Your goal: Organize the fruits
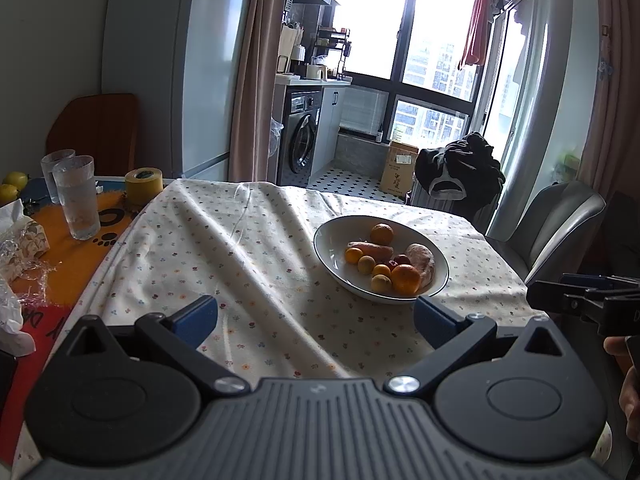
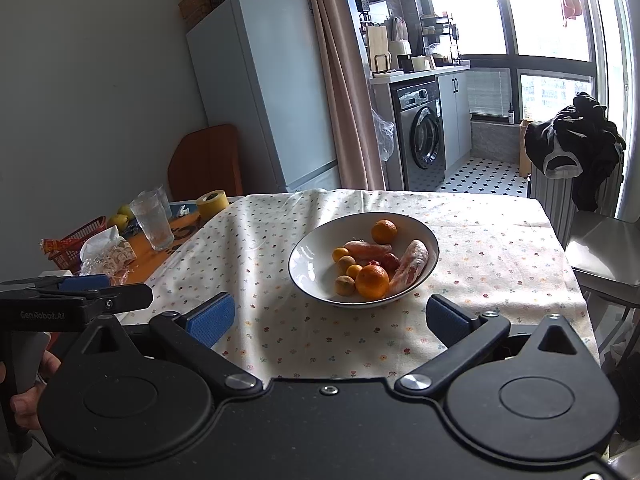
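Observation:
A white bowl (image 1: 334, 258) (image 2: 308, 270) stands on the flowered tablecloth. It holds two oranges (image 1: 405, 279) (image 2: 372, 281), several small yellow-orange fruits (image 1: 366, 265) (image 2: 345, 285), small red fruits (image 2: 389, 262), a carrot (image 1: 370, 249) (image 2: 368, 248) and a pinkish sweet potato (image 1: 422, 260) (image 2: 412, 266). My left gripper (image 1: 316, 318) hovers open in front of the bowl, nothing between its fingers. My right gripper (image 2: 330, 318) is open too, just short of the bowl's near rim. Each gripper shows at the edge of the other's view.
On the table's left stand two glasses (image 1: 76, 202) (image 2: 153, 220), a yellow tape roll (image 1: 143, 185) (image 2: 213, 204), crumpled wrappers (image 1: 18, 248) (image 2: 106, 254), a red basket (image 2: 78, 240) and yellow-green fruits (image 1: 14, 185) (image 2: 119, 219). A grey chair (image 1: 560, 228) (image 2: 604, 252) stands at the right.

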Demonstrator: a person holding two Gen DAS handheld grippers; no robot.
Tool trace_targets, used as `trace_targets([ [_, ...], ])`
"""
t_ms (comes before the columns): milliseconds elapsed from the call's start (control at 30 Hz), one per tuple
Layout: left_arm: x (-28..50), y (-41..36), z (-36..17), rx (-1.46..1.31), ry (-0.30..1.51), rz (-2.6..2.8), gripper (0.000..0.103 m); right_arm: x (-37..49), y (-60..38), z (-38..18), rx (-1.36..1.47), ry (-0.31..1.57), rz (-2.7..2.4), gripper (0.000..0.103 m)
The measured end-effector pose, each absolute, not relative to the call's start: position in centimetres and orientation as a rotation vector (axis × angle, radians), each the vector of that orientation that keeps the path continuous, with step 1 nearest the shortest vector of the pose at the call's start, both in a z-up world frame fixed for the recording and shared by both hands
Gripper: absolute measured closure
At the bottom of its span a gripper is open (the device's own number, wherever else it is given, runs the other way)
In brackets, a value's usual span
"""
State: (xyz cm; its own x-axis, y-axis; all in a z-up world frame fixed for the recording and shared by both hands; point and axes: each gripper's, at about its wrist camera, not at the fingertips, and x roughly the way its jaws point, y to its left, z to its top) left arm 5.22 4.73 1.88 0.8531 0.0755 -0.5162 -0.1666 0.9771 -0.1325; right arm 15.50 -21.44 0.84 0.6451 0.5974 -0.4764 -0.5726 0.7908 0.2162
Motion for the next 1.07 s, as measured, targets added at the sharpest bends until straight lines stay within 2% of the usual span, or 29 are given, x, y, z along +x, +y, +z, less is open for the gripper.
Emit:
trace_targets([
  [1067, 5.41, 4.02, 1.47, -0.151, 0.537, 0.11, 0.0, 15.89, -21.8, 0.49, 0.059, 0.566, 0.653, 0.0],
])
